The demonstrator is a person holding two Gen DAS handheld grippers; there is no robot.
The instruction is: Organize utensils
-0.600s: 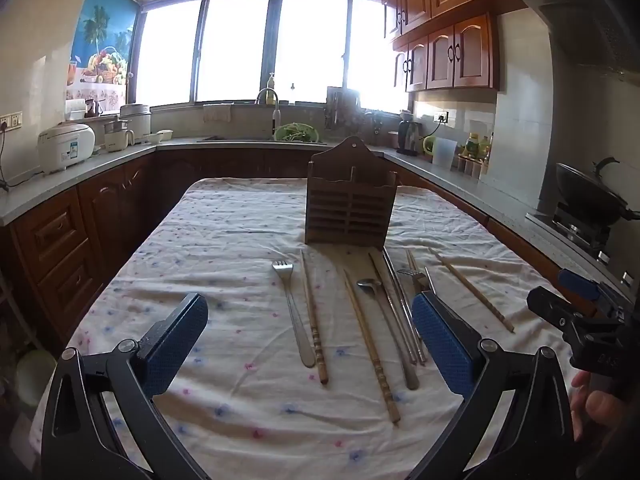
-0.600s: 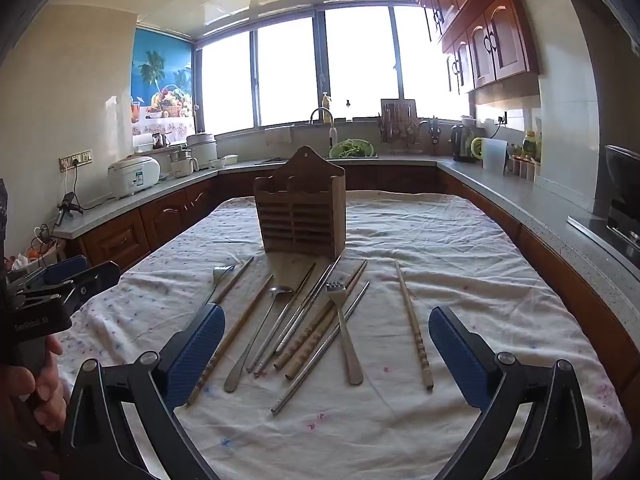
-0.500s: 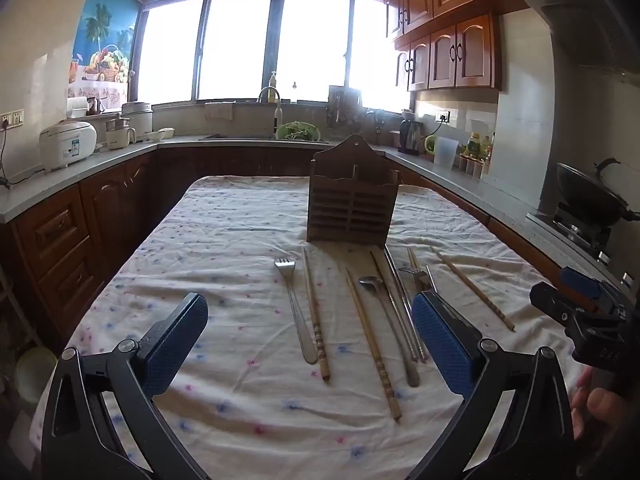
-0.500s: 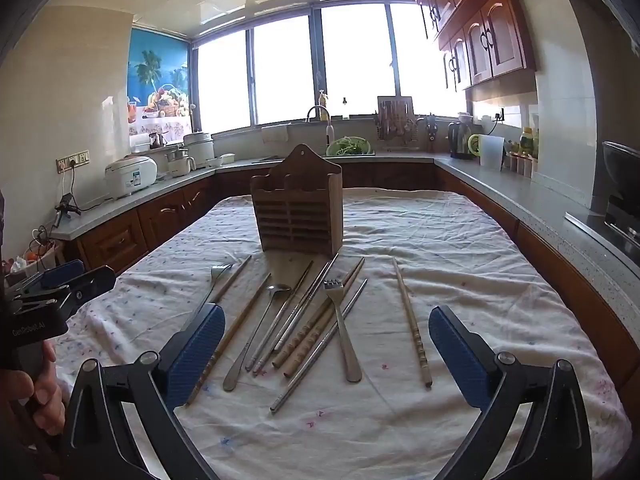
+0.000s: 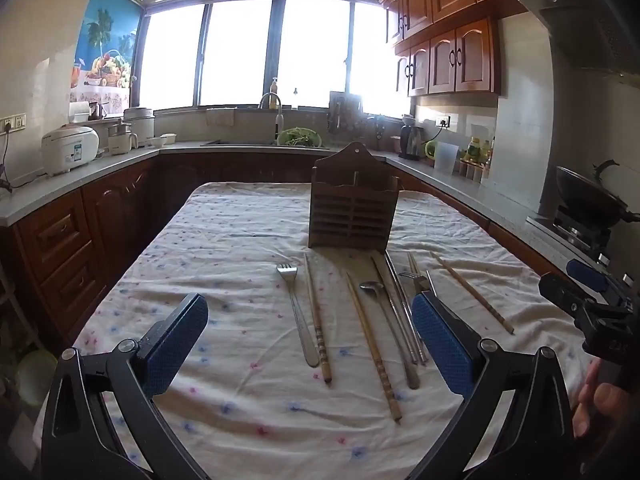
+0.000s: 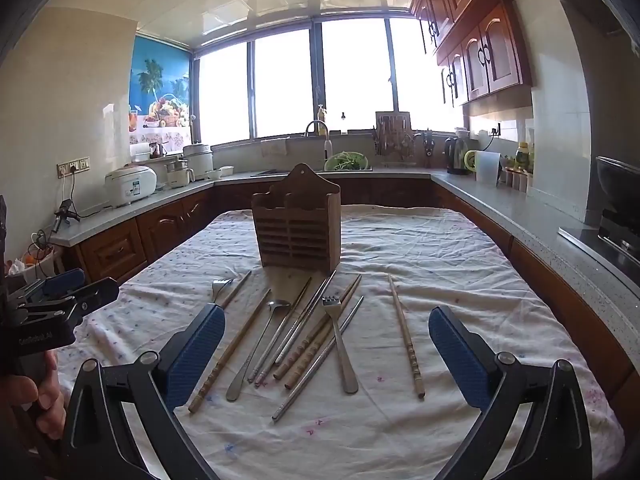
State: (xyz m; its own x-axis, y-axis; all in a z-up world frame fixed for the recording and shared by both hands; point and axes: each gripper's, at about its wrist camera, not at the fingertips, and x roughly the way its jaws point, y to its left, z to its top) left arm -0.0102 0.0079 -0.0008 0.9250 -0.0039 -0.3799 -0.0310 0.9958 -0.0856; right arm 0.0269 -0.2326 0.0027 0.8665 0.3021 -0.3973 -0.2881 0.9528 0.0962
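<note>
A brown wooden utensil holder stands upright on the cloth-covered table. In front of it lie two forks, a spoon, several wooden chopsticks and metal chopsticks, spread in a fan. My left gripper hovers open above the near cloth, nothing between its blue pads. My right gripper is open too, over the utensils' near ends. Each gripper shows at the other view's edge, held by a hand.
Kitchen counters with wooden cabinets wrap around the table. A rice cooker stands on the left counter, a kettle and bottles on the right, a wok on the stove. A sink with greens sits under the windows.
Both views have shifted only slightly; the utensils and the holder lie as before. Both grippers stay open.
</note>
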